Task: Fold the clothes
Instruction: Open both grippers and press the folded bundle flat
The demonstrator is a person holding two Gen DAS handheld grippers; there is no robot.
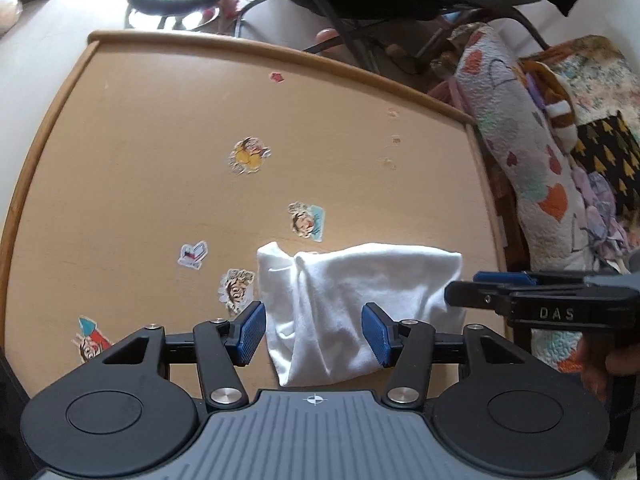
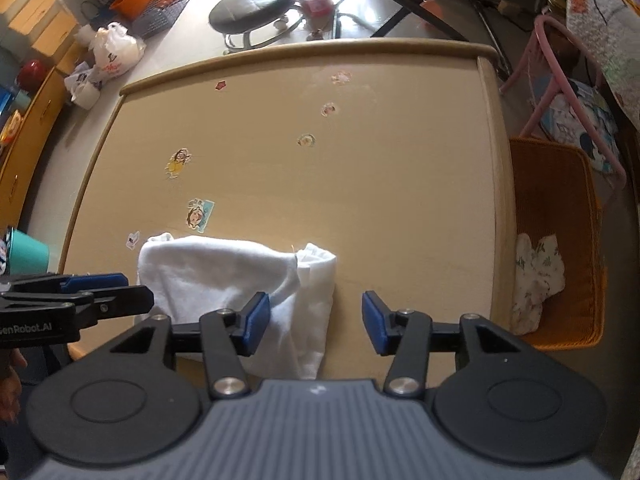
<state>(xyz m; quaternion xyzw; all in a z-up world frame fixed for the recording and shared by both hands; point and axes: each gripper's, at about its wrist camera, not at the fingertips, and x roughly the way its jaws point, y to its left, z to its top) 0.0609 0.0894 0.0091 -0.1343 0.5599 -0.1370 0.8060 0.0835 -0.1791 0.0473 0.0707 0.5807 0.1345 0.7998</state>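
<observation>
A white garment [image 1: 352,304] lies folded into a small bundle near the front edge of the wooden table [image 1: 160,120]; it also shows in the right wrist view [image 2: 240,280]. My left gripper [image 1: 314,334] is open above the bundle's near end, with nothing between its blue pads. My right gripper [image 2: 316,324] is open over the bundle's right end and bare table. Each gripper shows side-on in the other's view, the right one [image 1: 476,292] and the left one [image 2: 120,292], at the bundle's edges.
Several cartoon stickers [image 1: 250,155] dot the table. The table has a raised rim [image 2: 312,46]. An orange basket [image 2: 560,248] with a floral cloth [image 2: 536,280] stands to the right. A patterned quilt [image 1: 528,152], a chair and a stool [image 2: 256,8] lie beyond.
</observation>
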